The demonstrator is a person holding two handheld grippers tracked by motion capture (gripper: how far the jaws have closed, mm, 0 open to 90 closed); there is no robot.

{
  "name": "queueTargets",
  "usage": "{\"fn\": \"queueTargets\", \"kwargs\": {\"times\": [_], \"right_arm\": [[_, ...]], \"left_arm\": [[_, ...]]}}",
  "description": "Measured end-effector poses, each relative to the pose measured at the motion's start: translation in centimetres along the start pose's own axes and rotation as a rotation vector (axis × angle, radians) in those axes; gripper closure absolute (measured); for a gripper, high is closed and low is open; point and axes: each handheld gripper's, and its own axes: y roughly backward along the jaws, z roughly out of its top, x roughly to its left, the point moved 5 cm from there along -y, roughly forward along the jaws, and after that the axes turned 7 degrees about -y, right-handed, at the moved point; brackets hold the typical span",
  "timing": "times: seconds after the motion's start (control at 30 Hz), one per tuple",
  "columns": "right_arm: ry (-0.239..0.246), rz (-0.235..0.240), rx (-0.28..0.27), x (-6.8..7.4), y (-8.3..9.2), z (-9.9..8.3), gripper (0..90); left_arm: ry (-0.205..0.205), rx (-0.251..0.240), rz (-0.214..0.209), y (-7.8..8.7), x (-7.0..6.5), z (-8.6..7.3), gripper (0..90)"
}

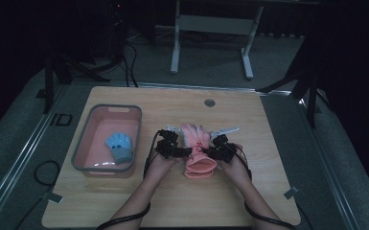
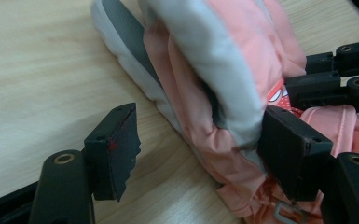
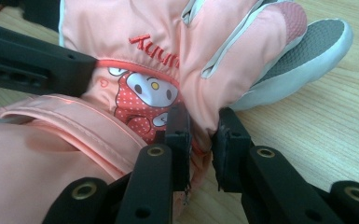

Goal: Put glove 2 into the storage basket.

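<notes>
step: gripping pink glove [image 1: 197,149] on counter [image 1: 249,201], right of bin [image 1: 84,143] | right gripper [image 3: 201,135] fingers pinching glove's edge | left gripper [image 2: 200,154] fingers standing released beside glove | next: left regrasping, likely

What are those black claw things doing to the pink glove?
A person is working at a wooden table with a gripper in each hand. The right gripper pinches the edge of a pink ski glove with a cartoon face on it. The left gripper stands open beside the glove, one jaw against it and the other apart, not clamping. To the left sits a pink bin with a small blue glove inside.
</notes>
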Motion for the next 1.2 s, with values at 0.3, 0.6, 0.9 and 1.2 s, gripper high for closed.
{"fn": "queueTargets", "kwargs": {"times": [0.3,0.6,0.9,1.2], "right_arm": [[-0.023,0.024,-0.009,-0.4,-0.2,-0.2,78.6],[-0.029,0.022,-0.048,-0.2,0.0,-0.4,79.8],[-0.010,0.018,-0.067,0.7,1.1,0.7,80.3],[-0.009,0.045,-0.093,2.1,2.1,1.9,80.6]], "left_arm": [[0.073,-0.029,-0.171,-2.0,0.3,-0.3,44.6],[0.027,-0.028,-0.160,-1.3,-0.4,0.3,66.9],[-0.014,-0.018,-0.148,0.9,-1.0,1.6,69.5],[-0.032,-0.026,-0.154,3.2,-0.9,2.3,69.5]]}}
